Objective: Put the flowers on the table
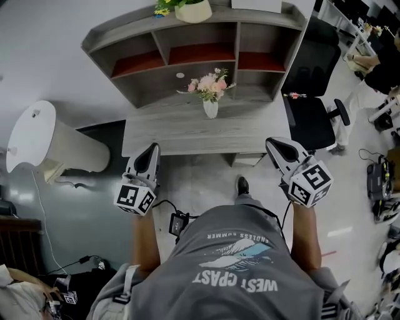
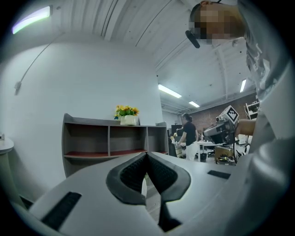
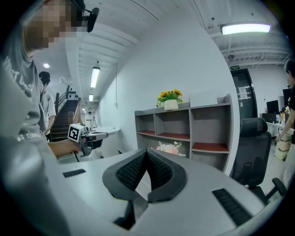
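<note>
A bunch of pale pink flowers [image 1: 212, 84] stands upright in a small white ceramic vase [image 1: 210, 109]. The vase sits on the grey wood-grain counter [image 1: 169, 134], near its back edge. It is just in front of the lower middle opening of the grey wooden shelf unit [image 1: 269, 17] that rises from the counter. The shelf unit has 3 upper compartments with reddish-brown floors, and a cream round pot of yellow flowers [image 1: 190, 9] sits on its top.

In the head view the left tongs [image 1: 150, 153] show at the counter's front left corner, well apart from the vase. In the left gripper view their 2 dark ribbed pads [image 2: 131, 173] meet at the tips with nothing between them. The right tongs [image 1: 279, 147] show at the front right corner, also well clear of the vase, with jaws closed together and empty. Both tongs point toward the shelf unit.

A black office chair [image 1: 309, 119] stands just beside the counter's right end. A cream round-topped stand [image 1: 37, 134] is off to the counter's left.
</note>
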Motion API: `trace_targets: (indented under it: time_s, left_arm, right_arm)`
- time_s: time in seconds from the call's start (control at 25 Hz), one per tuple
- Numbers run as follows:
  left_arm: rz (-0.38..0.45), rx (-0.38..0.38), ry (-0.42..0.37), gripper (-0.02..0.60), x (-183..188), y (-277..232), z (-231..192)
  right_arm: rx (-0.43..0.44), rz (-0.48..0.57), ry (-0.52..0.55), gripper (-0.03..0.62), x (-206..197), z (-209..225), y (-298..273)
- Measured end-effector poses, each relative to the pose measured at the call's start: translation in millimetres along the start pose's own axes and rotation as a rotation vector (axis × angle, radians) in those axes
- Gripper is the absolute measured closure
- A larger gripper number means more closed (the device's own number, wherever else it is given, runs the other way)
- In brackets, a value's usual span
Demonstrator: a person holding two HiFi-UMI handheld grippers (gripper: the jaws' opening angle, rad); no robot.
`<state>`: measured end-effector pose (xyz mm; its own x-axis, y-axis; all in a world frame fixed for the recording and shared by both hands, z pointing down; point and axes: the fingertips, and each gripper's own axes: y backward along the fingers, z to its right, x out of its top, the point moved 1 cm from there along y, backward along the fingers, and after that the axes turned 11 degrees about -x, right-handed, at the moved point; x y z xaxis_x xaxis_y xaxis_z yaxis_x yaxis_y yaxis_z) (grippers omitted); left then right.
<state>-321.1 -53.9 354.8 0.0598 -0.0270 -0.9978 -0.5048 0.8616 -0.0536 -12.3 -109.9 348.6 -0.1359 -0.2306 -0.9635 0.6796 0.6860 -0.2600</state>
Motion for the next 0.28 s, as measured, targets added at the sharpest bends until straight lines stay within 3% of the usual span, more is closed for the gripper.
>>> trace_targets:
  time_s: [0.28]
  left_arm:
    - [-0.001,-0.012,0.005,0.566,-10,4,-11]
  right_arm:
    - [-0.016,-0.015,0.0,0.568,-6,-7,-8]
